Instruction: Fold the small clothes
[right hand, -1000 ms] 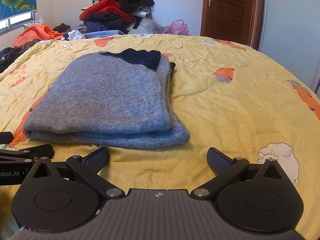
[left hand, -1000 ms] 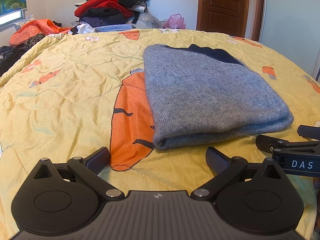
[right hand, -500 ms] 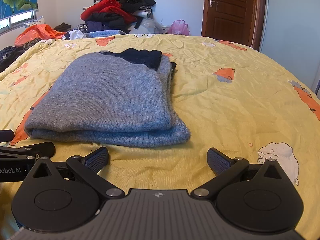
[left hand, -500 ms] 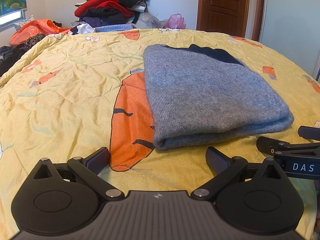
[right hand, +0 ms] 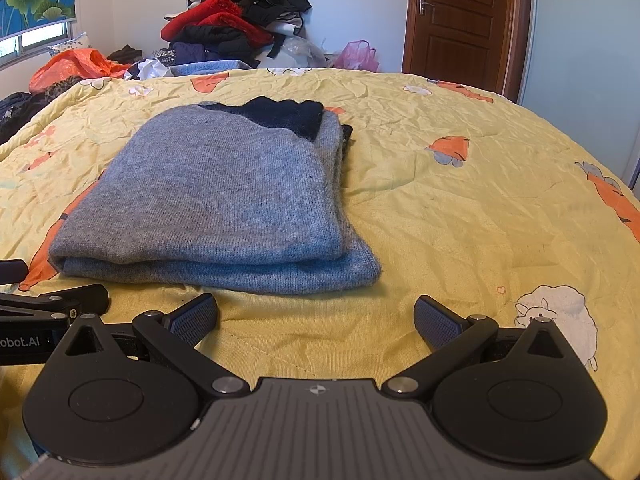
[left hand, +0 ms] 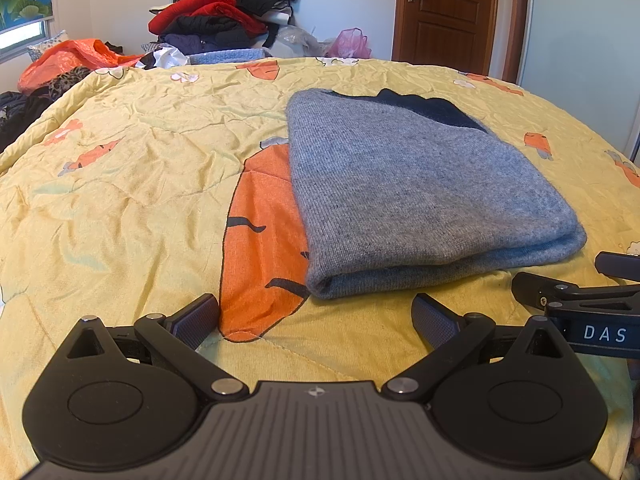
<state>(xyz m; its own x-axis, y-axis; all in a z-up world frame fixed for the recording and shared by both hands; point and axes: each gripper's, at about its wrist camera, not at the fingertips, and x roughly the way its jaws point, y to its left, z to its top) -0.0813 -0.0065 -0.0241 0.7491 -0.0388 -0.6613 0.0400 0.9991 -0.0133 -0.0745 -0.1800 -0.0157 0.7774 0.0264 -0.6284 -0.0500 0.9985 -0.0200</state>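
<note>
A grey knit sweater [left hand: 408, 184] with a dark navy part at its far end lies folded flat on the yellow bedspread [left hand: 120, 184]. It also shows in the right wrist view [right hand: 224, 196]. My left gripper [left hand: 316, 318] is open and empty, just short of the sweater's near left corner. My right gripper [right hand: 316, 318] is open and empty, just short of the sweater's near right corner. Each gripper shows at the edge of the other's view: the right one [left hand: 580, 296], the left one [right hand: 48, 304].
A pile of red, black and dark clothes [left hand: 228, 12] stands beyond the bed's far edge. An orange bag [left hand: 68, 60] lies at the far left, a pink bag [left hand: 352, 42] near a wooden door [left hand: 446, 8]. Bare bedspread lies left [left hand: 120, 184] and right [right hand: 480, 184] of the sweater.
Both grippers have drawn back slightly and stay open. The sweater has not moved.
</note>
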